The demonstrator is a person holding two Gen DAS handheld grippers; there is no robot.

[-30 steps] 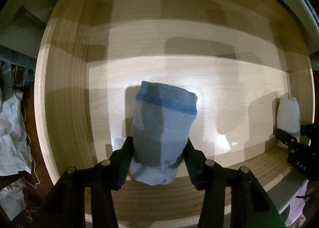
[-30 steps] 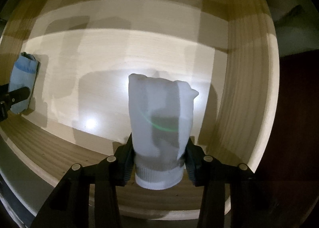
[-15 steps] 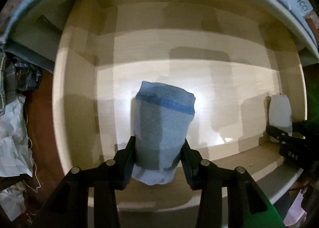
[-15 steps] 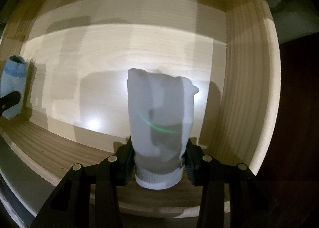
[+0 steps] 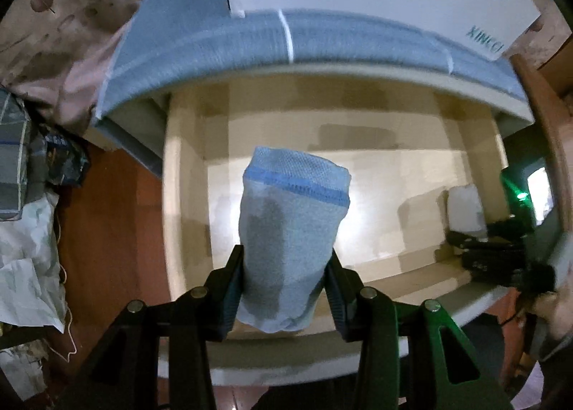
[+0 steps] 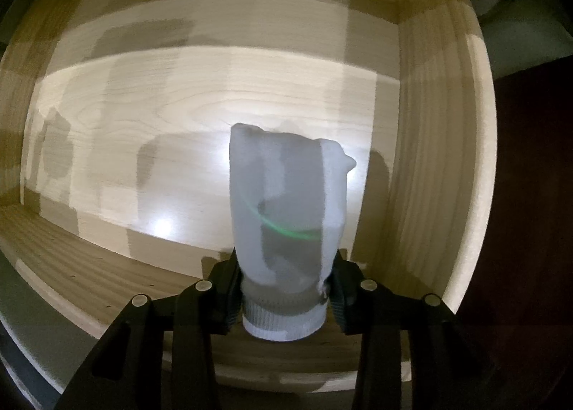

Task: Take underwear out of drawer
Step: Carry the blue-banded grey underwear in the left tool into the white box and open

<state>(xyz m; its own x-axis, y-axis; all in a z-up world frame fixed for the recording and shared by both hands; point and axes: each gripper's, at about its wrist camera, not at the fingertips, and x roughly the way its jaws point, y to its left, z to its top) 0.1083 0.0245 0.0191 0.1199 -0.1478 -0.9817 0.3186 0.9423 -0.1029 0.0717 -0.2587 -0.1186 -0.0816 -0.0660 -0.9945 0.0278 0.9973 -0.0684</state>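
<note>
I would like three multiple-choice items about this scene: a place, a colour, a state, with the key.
1. Where is the white roll? A on the floor; B inside the wooden drawer; C on a shelf.
2. The band on the blue roll is: A red; B darker blue; C yellow.
3. The left gripper's jaws are: A wide open, empty; B out of view; C pressed on the blue roll.
Key: B, drawer walls surround it; B, the stripe shows near its end; C, they squeeze the cloth.
</note>
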